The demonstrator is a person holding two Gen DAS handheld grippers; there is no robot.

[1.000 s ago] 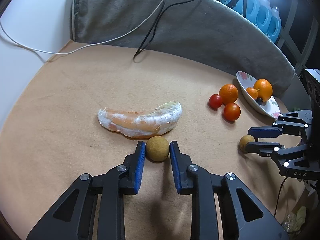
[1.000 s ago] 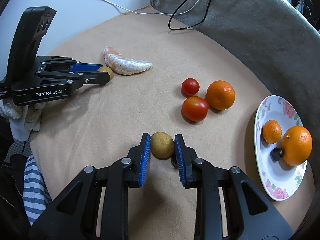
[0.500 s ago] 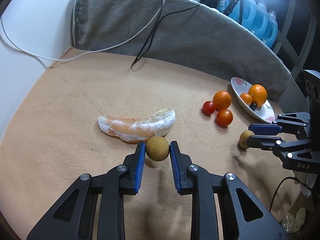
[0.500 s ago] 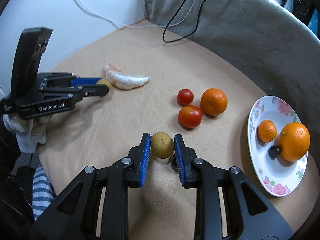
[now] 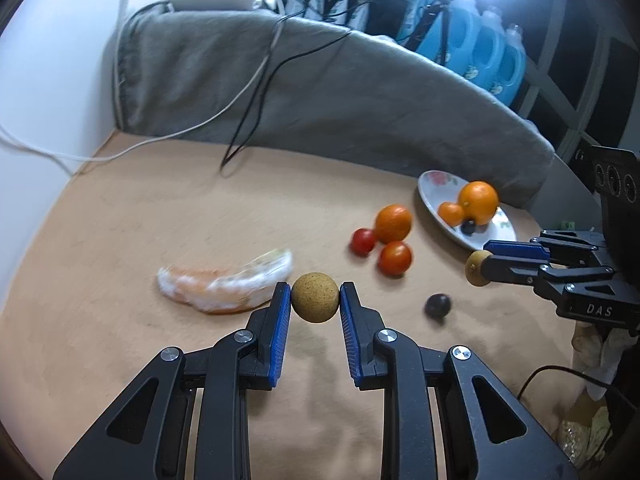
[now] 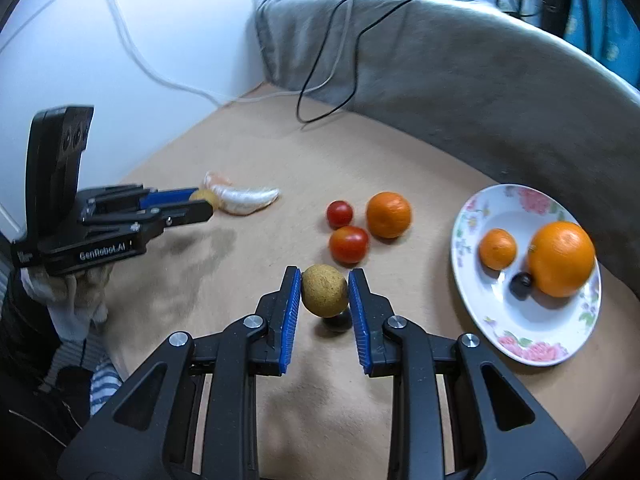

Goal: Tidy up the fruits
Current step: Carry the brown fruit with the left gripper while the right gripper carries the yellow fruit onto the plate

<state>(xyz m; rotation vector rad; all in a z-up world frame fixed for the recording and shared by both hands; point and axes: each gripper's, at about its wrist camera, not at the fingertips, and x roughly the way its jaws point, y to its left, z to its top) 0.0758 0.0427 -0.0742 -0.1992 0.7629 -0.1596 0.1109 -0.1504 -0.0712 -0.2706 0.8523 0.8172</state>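
Nearest the left wrist camera, the left gripper (image 5: 315, 308) had its blue-padded fingers closed tight on a small round tan rough-skinned fruit (image 5: 315, 297), held clear above the beige cloth-covered table (image 5: 120, 240). Nearest the right wrist camera, the right gripper (image 6: 324, 300) likewise pinched a second small round tan fruit (image 6: 324, 290) between its blue pads, raised off the cloth, with a small dark round grape (image 6: 338, 322) lying on the table just beneath it. Beyond the left gripper lay a peeled pale-orange pomelo segment (image 5: 226, 286), blurred. Farther to the right sat two red cherry tomatoes (image 6: 348, 244) and a loose orange mandarin (image 6: 389, 215), grouped close together. To their right stood a white floral-rimmed plate (image 6: 520, 344) holding a large orange (image 6: 562, 258), a small mandarin (image 6: 497, 249) and another dark grape (image 6: 521, 282). At the far edge a grey blanket (image 6: 460, 80) ran along the table, with a black cable (image 6: 320, 80) and a white cable (image 5: 160, 140) draped over it.
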